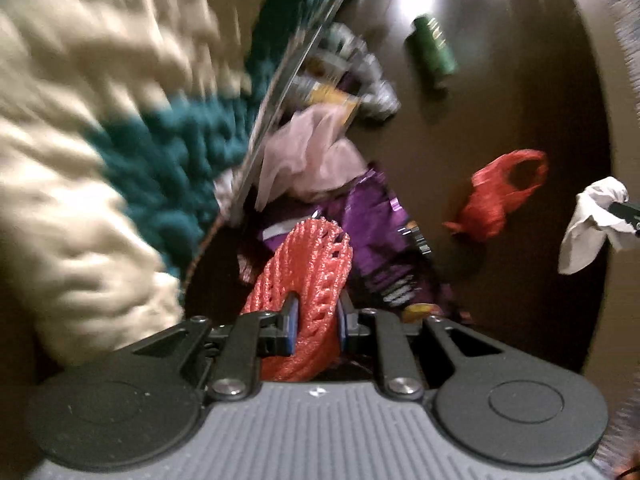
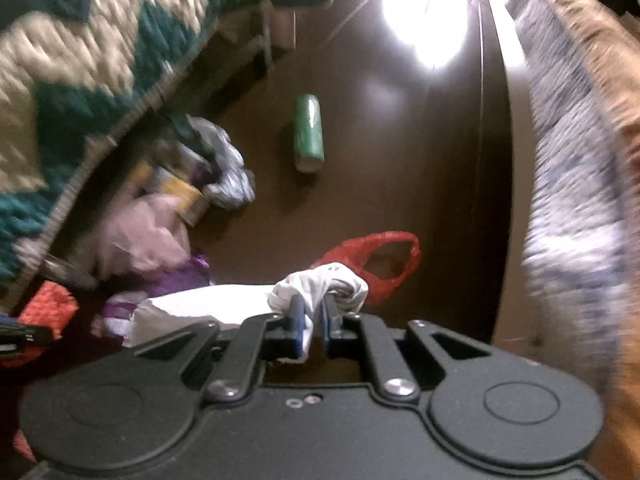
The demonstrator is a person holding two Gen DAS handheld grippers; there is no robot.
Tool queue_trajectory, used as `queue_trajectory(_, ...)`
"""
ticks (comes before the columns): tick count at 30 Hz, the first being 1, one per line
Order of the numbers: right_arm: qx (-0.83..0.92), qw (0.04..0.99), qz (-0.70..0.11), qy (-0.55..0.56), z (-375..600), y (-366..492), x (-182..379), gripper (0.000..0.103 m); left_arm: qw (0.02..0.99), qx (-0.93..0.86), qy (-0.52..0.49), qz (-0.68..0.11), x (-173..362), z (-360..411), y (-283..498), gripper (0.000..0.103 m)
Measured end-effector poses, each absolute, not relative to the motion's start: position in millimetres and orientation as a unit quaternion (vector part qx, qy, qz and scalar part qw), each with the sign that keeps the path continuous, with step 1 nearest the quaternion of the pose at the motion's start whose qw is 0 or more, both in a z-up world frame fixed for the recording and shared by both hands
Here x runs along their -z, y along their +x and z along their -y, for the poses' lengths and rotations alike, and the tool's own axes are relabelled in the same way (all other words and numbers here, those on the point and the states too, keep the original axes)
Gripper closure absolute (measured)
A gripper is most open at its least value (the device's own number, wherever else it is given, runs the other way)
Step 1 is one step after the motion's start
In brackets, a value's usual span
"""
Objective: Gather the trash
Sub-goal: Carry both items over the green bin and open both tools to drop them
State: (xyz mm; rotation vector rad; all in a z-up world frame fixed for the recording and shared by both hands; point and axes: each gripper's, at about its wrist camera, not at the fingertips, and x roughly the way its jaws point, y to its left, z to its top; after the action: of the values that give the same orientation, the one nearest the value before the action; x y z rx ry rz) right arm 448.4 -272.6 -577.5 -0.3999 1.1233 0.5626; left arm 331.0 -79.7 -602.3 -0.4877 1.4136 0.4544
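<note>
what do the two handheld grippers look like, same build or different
Same build. Each has two black fingers with blue pads, driven by black linkage arms with silver pivot bolts and two round black discs at the base. The left gripper sits on a grey ribbed body plate; the right gripper has a plain black plate with small screws. No cables, sleeves or hands show in either view.

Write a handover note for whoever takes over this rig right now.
Left gripper: shut on the red foam fruit net.
Right gripper: shut on the crumpled white tissue.
On the dark floor: green can, red plastic bag, purple foil wrapper, pink tissue, silver wrappers beside the teal-and-cream rug.
Done: two pieces lifted. Left: bin them, collect the rest.
</note>
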Motion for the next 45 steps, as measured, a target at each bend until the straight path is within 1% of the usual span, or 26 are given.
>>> queue_trajectory(5,-0.282,0.798,-0.502,-0.177,263.0,437.8,477.3,0.095,0.734,-0.175,-0.222,-0.618,499.3,79.1,339.7,0.085)
queue_trajectory(8,-0.300,0.800,-0.487,-0.183,255.3,431.5,415.6,0.095,0.749,-0.160,-0.203,-0.610,439.9,77.3,343.8,0.085)
queue_trajectory(13,-0.336,0.799,-0.456,-0.201,232.5,417.9,315.3,0.095,0.768,-0.159,-0.194,-0.589,342.8,57.8,339.9,0.085)
queue_trajectory(20,-0.398,0.802,-0.401,-0.194,186.8,399.5,196.5,0.095,0.796,-0.178,-0.207,-0.540,228.8,10.7,325.2,0.085)
queue_trajectory(25,-0.436,0.799,-0.359,-0.205,142.8,389.0,136.5,0.095,0.816,-0.191,-0.202,-0.507,166.5,-26.9,312.5,0.085)
queue_trajectory(30,-0.467,0.791,-0.324,-0.226,91.9,380.8,100.4,0.095,0.827,-0.214,-0.197,-0.480,127.0,-70.0,300.6,0.085)
queue_trajectory(34,-0.485,0.782,-0.305,-0.242,49.6,377.8,84.8,0.095,0.833,-0.223,-0.190,-0.469,110.8,-112.7,299.0,0.085)
queue_trajectory(39,-0.498,0.774,-0.287,-0.266,-5.1,379.0,83.9,0.095,0.823,-0.235,-0.189,-0.481,117.0,-164.2,308.3,0.085)
queue_trajectory(41,-0.502,0.769,-0.279,-0.280,-27.7,379.2,88.2,0.095,0.816,-0.232,-0.205,-0.489,123.4,-185.1,314.0,0.085)
queue_trajectory(45,-0.519,0.753,-0.277,-0.296,-65.2,378.4,102.0,0.095,0.813,-0.232,-0.202,-0.495,136.4,-214.3,327.8,0.085)
